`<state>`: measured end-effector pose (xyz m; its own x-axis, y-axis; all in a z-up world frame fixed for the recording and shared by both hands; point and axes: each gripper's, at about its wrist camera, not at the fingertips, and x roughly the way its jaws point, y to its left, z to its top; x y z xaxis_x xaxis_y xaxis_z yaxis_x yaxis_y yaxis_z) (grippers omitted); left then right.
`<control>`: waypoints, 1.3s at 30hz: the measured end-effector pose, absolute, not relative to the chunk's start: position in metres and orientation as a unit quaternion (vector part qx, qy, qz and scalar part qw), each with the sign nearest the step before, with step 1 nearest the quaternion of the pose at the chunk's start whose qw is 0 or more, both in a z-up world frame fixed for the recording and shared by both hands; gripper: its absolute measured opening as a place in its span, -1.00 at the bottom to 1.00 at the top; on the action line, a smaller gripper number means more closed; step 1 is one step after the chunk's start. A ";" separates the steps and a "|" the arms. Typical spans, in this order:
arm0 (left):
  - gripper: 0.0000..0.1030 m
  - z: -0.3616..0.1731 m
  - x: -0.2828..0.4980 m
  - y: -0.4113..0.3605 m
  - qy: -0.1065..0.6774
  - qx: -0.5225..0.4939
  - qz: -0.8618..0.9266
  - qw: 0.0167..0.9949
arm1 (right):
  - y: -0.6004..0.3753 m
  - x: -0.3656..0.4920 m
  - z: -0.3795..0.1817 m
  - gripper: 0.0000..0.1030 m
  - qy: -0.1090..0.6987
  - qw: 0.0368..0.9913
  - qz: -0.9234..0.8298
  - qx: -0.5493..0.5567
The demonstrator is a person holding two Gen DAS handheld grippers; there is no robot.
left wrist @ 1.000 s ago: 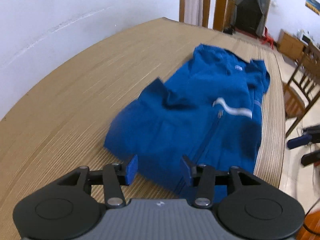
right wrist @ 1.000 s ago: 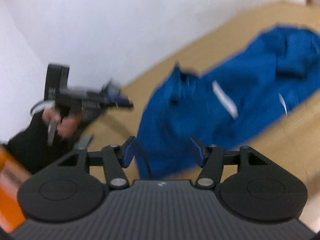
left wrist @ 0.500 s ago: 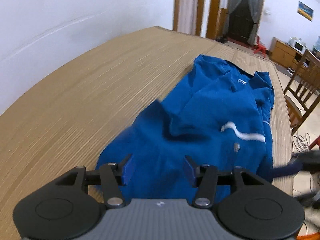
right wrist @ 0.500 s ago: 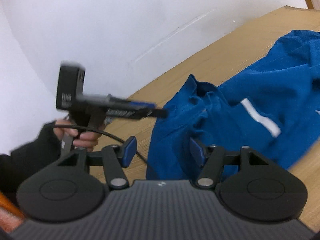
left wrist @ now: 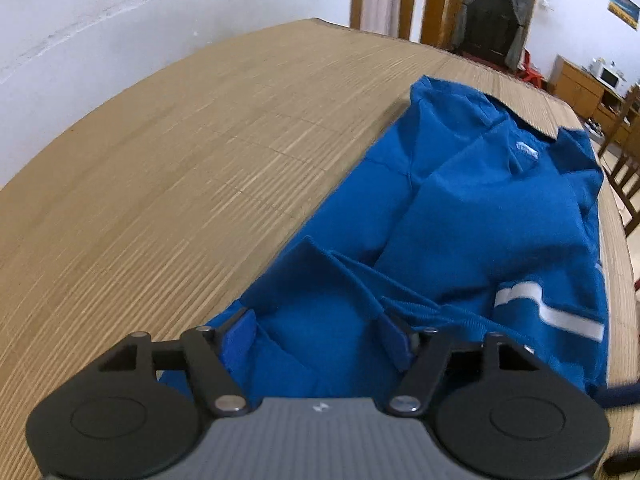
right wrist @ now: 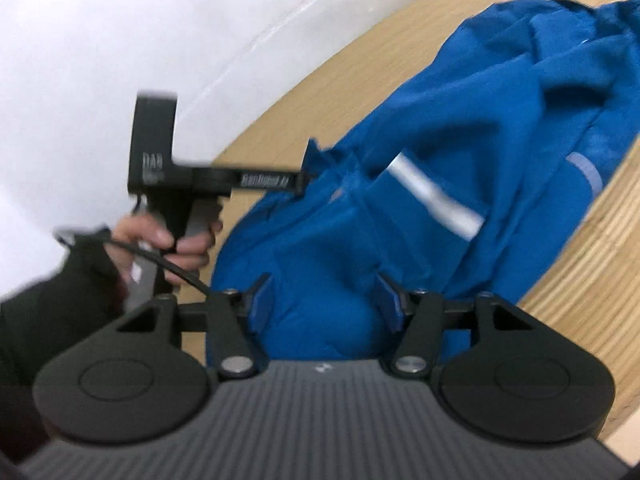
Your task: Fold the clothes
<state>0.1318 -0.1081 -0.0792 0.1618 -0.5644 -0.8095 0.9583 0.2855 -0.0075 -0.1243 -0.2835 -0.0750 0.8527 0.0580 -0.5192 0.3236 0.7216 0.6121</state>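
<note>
Jacket (left wrist: 460, 220), rumpled, is lying at right of frame on the table (left wrist: 160, 184) while we are holding both grippers (left wrist: 320, 332) (right wrist: 324, 300) spread over its near edge.

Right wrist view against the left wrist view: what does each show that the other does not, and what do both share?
Only the right wrist view shows the person's left hand gripping the left gripper's handle, and that gripper from the side.

Only the left wrist view shows the room beyond: a dark doorway, a wooden chair and a low cabinet.

Both show the blue jacket with its white stripe lying rumpled on the wooden table by the white wall. Each view's own gripper, left gripper and right gripper, is open over the fabric, holding nothing.
</note>
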 end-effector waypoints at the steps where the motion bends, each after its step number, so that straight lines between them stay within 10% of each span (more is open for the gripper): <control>1: 0.20 -0.071 0.128 -0.102 0.361 0.262 -0.533 0.719 | -0.293 -0.130 -0.070 0.16 0.256 0.894 -0.082 0.360; 16: 0.33 -0.062 -0.011 -0.086 0.347 0.306 -0.401 0.791 | -0.465 -0.095 -0.085 0.14 0.375 0.923 0.008 0.083; 20: 0.36 -0.064 -0.022 -0.100 0.364 0.294 -0.357 0.809 | -0.558 -0.097 -0.094 -0.18 0.370 0.909 0.026 0.192; 27: 0.42 -0.069 -0.034 -0.097 0.403 0.247 -0.257 0.843 | -0.599 -0.123 -0.034 0.14 0.322 0.933 0.048 0.155; 39: 0.81 -0.087 0.047 -0.108 0.369 0.279 -0.290 0.838 | -0.590 -0.099 -0.094 0.25 0.457 0.876 -0.095 0.118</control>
